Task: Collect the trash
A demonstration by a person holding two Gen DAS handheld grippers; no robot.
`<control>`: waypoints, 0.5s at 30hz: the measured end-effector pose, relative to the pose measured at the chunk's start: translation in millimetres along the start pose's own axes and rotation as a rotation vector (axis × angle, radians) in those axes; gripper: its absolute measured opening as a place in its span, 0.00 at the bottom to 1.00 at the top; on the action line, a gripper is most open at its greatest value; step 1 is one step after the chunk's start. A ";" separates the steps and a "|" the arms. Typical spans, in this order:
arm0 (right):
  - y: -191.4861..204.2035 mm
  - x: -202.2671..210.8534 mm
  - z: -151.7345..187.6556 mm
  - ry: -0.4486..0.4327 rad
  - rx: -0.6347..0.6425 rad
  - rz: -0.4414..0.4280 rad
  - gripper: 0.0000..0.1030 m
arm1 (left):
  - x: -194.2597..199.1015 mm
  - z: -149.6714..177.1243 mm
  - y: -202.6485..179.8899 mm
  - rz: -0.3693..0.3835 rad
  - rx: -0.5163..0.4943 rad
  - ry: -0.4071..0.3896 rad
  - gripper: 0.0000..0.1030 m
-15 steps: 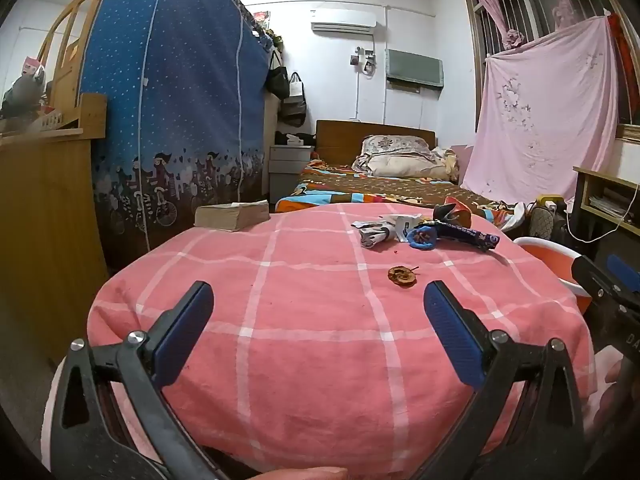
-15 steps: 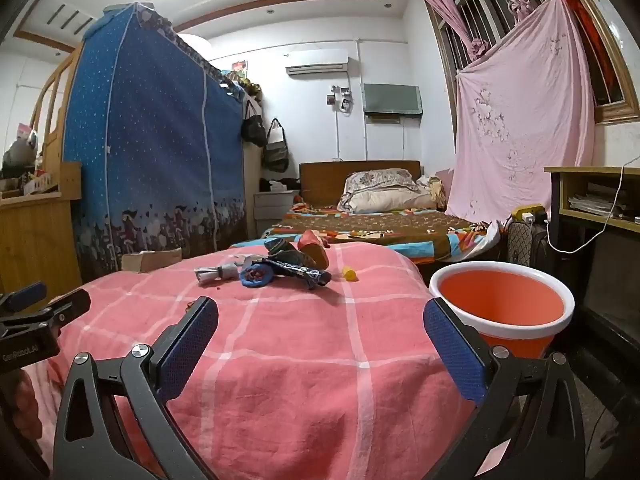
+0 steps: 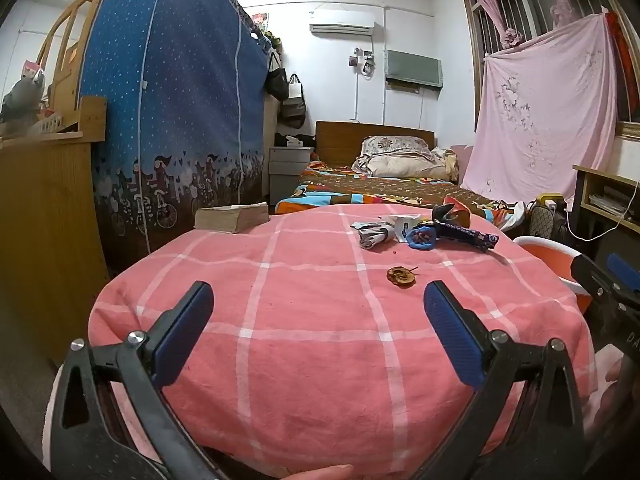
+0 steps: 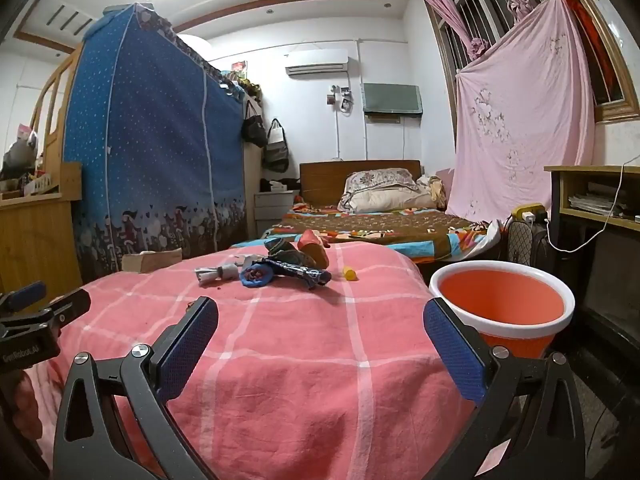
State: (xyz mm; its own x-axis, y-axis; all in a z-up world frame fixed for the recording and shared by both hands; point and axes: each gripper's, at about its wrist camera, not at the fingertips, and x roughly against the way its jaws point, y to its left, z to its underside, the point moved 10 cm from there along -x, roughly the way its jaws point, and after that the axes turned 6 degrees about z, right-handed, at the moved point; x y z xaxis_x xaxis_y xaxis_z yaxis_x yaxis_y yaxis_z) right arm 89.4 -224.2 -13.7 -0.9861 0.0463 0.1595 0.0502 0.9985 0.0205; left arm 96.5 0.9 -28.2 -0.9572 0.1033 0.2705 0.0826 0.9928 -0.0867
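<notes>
Change since half second ago: none of note; both views match, no item shifted.

Left gripper (image 3: 318, 308): jaws spread wide, nothing between, hovering over near edge of pink checked cloth (image 3: 304, 344).

Right gripper (image 4: 320, 322): likewise released, empty.

Trash pile (image 3: 424, 230) sits at 1 o'clock from left gripper, well apart; dried brown scrap (image 3: 401, 276) nearer, same bearing.

Yellow bit (image 4: 349, 273) just right of pile.

Orange bucket (image 4: 502, 286) at 2 o'clock from right gripper, off table edge, appears empty.

Judgement: collection not yet started; approach pending.
</notes>
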 end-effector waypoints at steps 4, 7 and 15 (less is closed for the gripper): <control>-0.7 -0.1 0.1 0.000 -0.001 -0.001 1.00 | 0.3 -0.2 -0.9 -0.001 0.000 0.000 0.87; -0.9 0.2 -0.1 0.000 -0.002 -0.001 1.00 | 0.3 -0.3 -0.9 -0.002 -0.001 -0.001 0.87; -1.4 0.7 -0.4 0.000 -0.004 0.000 1.00 | 0.4 -0.4 -0.8 -0.002 -0.004 -0.002 0.87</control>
State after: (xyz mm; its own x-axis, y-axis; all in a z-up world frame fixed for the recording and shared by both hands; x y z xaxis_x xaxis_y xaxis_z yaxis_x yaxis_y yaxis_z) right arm 88.7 -225.6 -13.2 -0.9861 0.0459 0.1594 0.0504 0.9984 0.0245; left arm 96.1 0.2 -27.6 -0.9578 0.1011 0.2690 0.0817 0.9932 -0.0824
